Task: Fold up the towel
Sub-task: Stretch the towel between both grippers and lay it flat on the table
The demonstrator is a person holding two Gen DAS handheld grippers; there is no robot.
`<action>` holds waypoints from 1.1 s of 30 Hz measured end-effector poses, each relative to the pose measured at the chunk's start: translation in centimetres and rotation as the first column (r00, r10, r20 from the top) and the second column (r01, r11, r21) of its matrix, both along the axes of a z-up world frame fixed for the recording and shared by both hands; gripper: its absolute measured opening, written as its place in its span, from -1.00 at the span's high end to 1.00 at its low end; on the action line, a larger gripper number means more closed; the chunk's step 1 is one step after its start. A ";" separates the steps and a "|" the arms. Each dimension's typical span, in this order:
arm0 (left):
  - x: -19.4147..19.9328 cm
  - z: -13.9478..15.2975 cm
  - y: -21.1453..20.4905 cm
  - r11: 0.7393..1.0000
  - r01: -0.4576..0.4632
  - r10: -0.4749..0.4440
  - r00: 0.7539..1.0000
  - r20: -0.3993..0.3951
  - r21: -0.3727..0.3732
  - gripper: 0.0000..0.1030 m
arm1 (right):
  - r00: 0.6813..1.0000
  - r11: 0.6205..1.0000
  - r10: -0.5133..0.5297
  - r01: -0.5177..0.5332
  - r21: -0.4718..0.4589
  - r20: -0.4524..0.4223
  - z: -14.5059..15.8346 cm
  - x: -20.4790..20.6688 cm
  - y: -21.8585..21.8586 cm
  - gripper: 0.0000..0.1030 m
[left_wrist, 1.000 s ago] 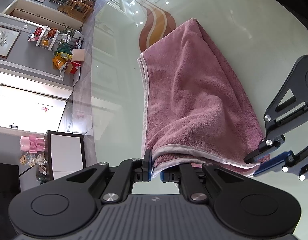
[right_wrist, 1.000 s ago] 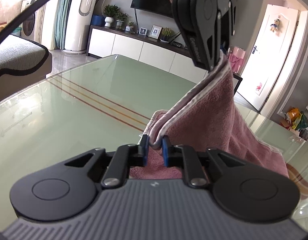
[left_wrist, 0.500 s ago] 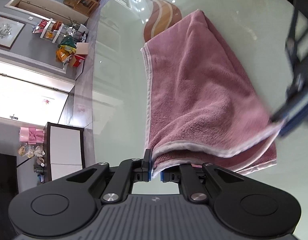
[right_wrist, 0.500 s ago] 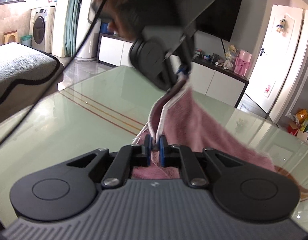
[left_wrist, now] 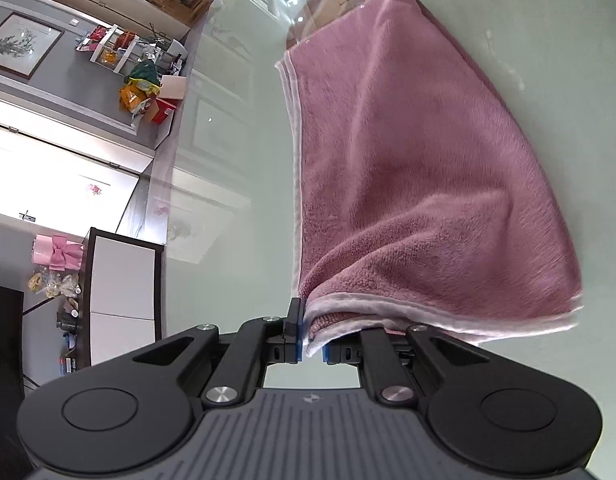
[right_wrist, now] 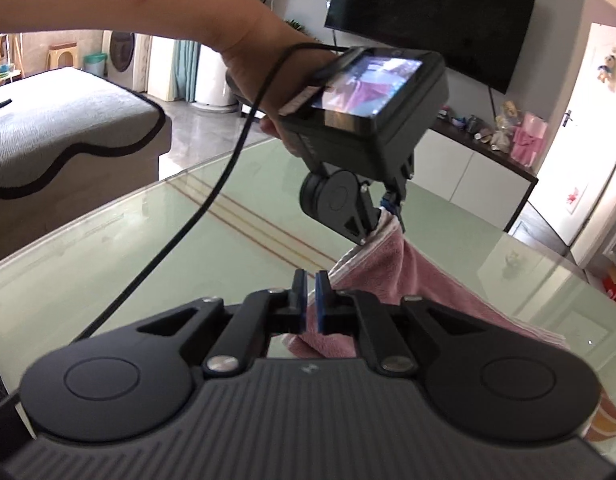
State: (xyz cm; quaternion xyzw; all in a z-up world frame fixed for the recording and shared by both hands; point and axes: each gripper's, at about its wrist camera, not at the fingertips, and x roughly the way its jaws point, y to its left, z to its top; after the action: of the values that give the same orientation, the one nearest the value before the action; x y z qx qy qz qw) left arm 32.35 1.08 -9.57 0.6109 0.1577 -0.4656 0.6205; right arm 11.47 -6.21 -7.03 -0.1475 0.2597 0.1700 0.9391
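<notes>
The left claw (left_wrist: 312,334) grips the pink towel's (left_wrist: 420,184) white-hemmed corner above the glass bench (left_wrist: 228,152); the right claw (right_wrist: 310,300) is closed, empty — mid-fold, it must regrip the free corner.

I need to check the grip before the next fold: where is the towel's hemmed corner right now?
In the left wrist view, the towel lies on the glass table, and its white-hemmed near corner is pinched in the left claw at bottom centre.

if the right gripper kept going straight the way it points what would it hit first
Probably the left gripper holding up the pink towel; the right gripper, shut and empty, aims about there, though depth is unclear.
</notes>
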 end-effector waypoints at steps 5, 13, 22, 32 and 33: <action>0.8 -2.4 1.0 1.000 -0.015 0.015 1.000 0.012 0.017 0.65 | 0.984 0.961 -0.079 0.118 0.251 -0.161 -0.9 0.6 -7.9 0.75; 1.6 -2.6 5.1 0.988 -0.147 0.149 0.988 0.047 -0.042 0.17 | 0.931 0.886 -0.331 0.363 0.287 -0.156 -1.1 -2.7 -22.4 0.31; -8.7 1.6 7.1 0.944 -0.235 0.182 0.956 -0.229 -0.232 0.08 | 0.965 0.958 -0.259 0.260 -0.123 0.023 -4.7 -4.4 -26.5 0.04; -11.8 -0.7 3.8 0.903 -0.350 0.266 0.911 -0.315 -0.250 0.16 | 0.981 0.958 -0.191 0.176 -0.224 -0.044 -7.7 -0.7 -27.1 0.04; -11.6 -0.6 3.9 0.893 -0.368 0.277 0.903 -0.329 -0.259 0.16 | 0.981 0.960 -0.186 0.171 -0.222 -0.048 -7.8 -0.7 -27.2 0.04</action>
State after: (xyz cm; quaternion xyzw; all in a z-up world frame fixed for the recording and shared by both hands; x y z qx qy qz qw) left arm 20.74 5.02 -10.17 0.3960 0.2688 -0.4567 0.7499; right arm 10.82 -33.41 -14.86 -0.2192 0.3210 0.0602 0.9194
